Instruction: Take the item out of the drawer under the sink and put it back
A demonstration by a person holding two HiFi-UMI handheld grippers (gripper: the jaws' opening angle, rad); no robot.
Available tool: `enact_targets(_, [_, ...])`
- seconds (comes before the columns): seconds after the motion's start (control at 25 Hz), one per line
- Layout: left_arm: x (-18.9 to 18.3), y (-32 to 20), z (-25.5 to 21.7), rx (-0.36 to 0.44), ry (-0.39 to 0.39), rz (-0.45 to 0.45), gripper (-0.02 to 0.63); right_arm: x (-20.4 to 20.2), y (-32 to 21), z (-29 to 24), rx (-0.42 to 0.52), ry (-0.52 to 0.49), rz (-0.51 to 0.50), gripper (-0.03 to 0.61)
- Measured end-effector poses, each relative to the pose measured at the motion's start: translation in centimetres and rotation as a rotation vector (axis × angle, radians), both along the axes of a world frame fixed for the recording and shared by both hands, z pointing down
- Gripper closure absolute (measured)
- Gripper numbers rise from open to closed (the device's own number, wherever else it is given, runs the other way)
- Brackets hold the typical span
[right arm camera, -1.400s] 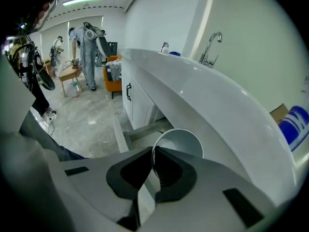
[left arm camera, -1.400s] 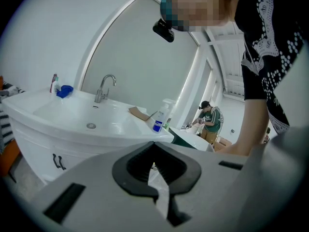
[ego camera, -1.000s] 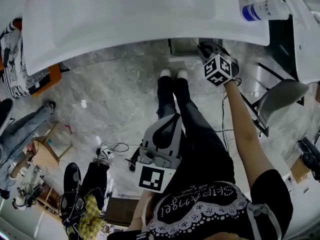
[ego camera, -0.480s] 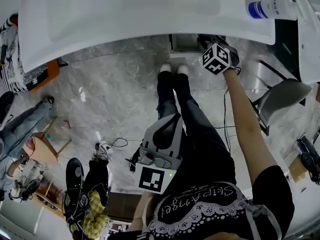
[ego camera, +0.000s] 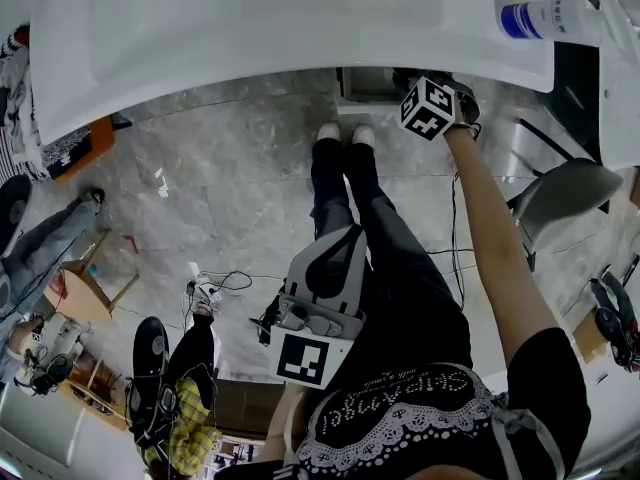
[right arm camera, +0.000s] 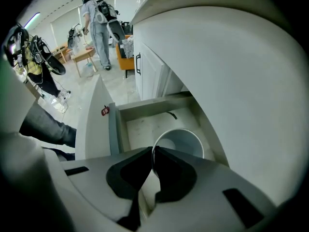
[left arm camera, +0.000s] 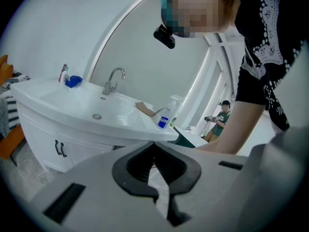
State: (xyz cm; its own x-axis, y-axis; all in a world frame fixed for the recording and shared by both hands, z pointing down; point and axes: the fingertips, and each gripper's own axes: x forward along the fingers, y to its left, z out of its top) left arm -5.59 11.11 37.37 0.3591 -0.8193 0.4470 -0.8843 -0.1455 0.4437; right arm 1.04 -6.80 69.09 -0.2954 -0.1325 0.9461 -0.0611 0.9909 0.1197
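Observation:
The drawer [right arm camera: 145,122] under the sink stands pulled out, its white front panel [right arm camera: 94,124] at the left. Inside it a white round cup [right arm camera: 186,140] stands with its mouth up. My right gripper [right arm camera: 153,153] points steeply down into the drawer, shut on the near rim of the cup. In the head view only this gripper's marker cube [ego camera: 428,106] shows at the edge of the white sink top [ego camera: 300,28]; its jaws are hidden beneath. My left gripper [left arm camera: 154,151] is shut and empty, held low by the person's waist [ego camera: 335,246].
On the sink top stand a tap [left arm camera: 113,81] and a blue-labelled bottle [left arm camera: 165,119]. Left of the drawer is a cabinet door with dark handles [left arm camera: 60,149]. A grey chair [ego camera: 565,193] stands right of the person, cables and bags [ego camera: 180,398] lie on the floor, and other people stand behind.
The right gripper has sunk toward the drawer, its cube sliding closer under the sink's edge in the head view. The left gripper has stayed where it was.

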Motion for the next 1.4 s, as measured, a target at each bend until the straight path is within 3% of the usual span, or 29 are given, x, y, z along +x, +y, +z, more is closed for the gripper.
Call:
enact_targets(0.48, [0.1, -0.7, 0.1, -0.001, 0.001, -0.008, 0.611, -1.1, 0.3, 0.5, -0.027, 0.04, -0.063, 0.551])
enact_targets(1.2, [-0.1, -0.4, 0.1, -0.004, 0.008, -0.018, 0.611, -0.8, 0.9, 0.2, -0.051, 0.023, -0.091, 0.545])
enact_targets(1.4, [-0.3, -0.4, -0.2, 0.005, 0.011, -0.019, 0.611, -1.1, 0.7, -0.8, -0.044, -0.004, -0.077, 0.493])
